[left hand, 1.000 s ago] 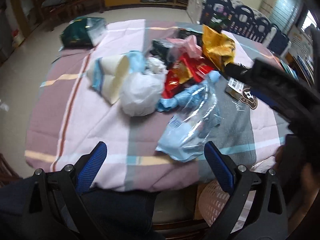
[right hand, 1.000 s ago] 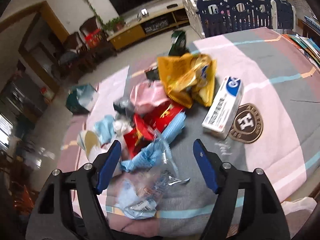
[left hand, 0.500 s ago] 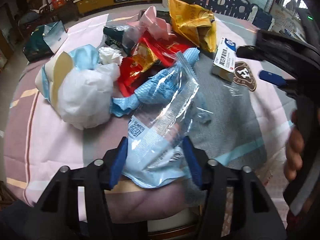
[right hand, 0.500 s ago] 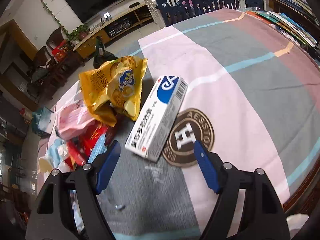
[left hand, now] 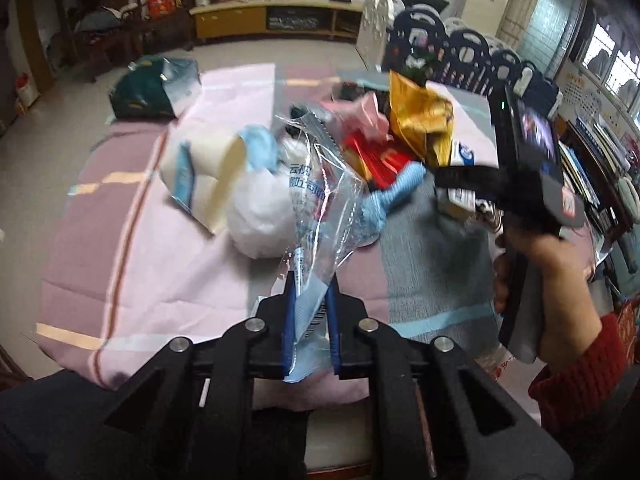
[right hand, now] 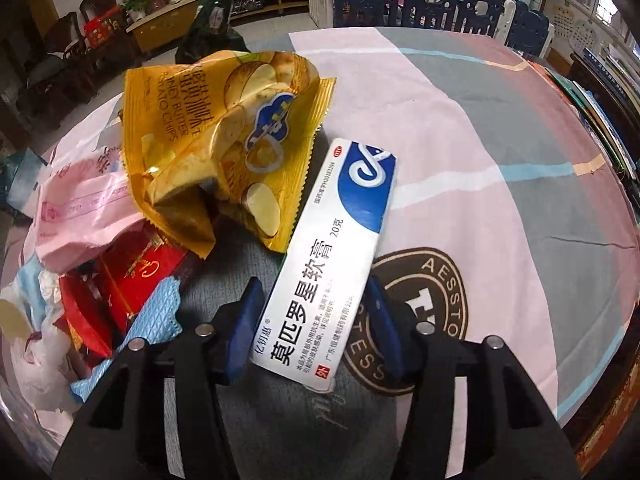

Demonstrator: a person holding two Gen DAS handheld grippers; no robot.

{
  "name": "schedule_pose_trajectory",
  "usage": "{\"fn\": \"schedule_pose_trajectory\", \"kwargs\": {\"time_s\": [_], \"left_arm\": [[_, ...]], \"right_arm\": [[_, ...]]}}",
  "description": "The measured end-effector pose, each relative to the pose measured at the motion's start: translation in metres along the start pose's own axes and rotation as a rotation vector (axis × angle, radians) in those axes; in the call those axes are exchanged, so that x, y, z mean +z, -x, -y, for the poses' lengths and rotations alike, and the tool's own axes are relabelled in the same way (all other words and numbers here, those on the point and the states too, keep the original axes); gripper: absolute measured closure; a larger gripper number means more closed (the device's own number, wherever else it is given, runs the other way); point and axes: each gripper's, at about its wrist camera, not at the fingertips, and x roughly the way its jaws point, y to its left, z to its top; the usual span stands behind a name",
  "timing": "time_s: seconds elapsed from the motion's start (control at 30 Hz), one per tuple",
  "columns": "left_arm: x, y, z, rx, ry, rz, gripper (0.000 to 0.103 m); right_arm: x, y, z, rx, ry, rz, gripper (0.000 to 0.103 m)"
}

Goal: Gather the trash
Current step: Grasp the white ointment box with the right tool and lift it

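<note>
Pastel striped tablecloth (right hand: 460, 128), cluttered living room

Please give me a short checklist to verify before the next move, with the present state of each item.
1. Left gripper shut on the clear plastic bag: ok.
2. Bag free of the trash pile: cannot tell.
3. White ointment box between the right gripper pads: ok.
4. Right gripper closing, firm grip on the box: not ok yet.
5. Yellow chip bag clear of the box: not ok, edges meet.
6. Bin for the trash in view: not ok.
</note>
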Motion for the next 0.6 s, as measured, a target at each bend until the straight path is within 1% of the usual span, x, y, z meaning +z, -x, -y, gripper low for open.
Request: {"fn": "schedule_pose_trajectory", "kwargs": {"time_s": [0.07, 0.13, 0.2, 0.33, 0.4, 0.5, 0.6], "left_arm": [[0.001, 0.012, 0.000, 0.016, -0.007, 0.034, 0.088], [0.001, 0.022, 0.000, 0.038, -0.020, 0.065, 0.089], [0.001, 0.028, 0.000, 0.045, -0.021, 0.079, 0.089], [0.004, 0.036, -0.008, 0.028, -0.006, 0.083, 0.089], [0.001, 0.040, -0.008, 0.040, -0.012, 0.094, 0.089], [-0.001, 0.040, -0.006, 0.046, -0.023, 0.099, 0.089], [-0.003, 0.039, -0.006, 0.016, -0.010, 0.078, 0.089]], "right_arm": [[-0.005, 0.009, 0.003, 0.013, -0.011, 0.019, 0.059], [-0.014, 0.026, 0.009, 0.032, -0.027, 0.056, 0.060], [-0.027, 0.049, 0.018, 0.058, -0.040, 0.101, 0.060], [-0.055, 0.093, 0.040, 0.137, -0.081, 0.168, 0.060], [-0.070, 0.117, 0.056, 0.192, -0.119, 0.193, 0.060], [-0.088, 0.143, 0.064, 0.209, -0.140, 0.220, 0.060], [-0.093, 0.148, 0.071, 0.225, -0.162, 0.218, 0.061]]}}
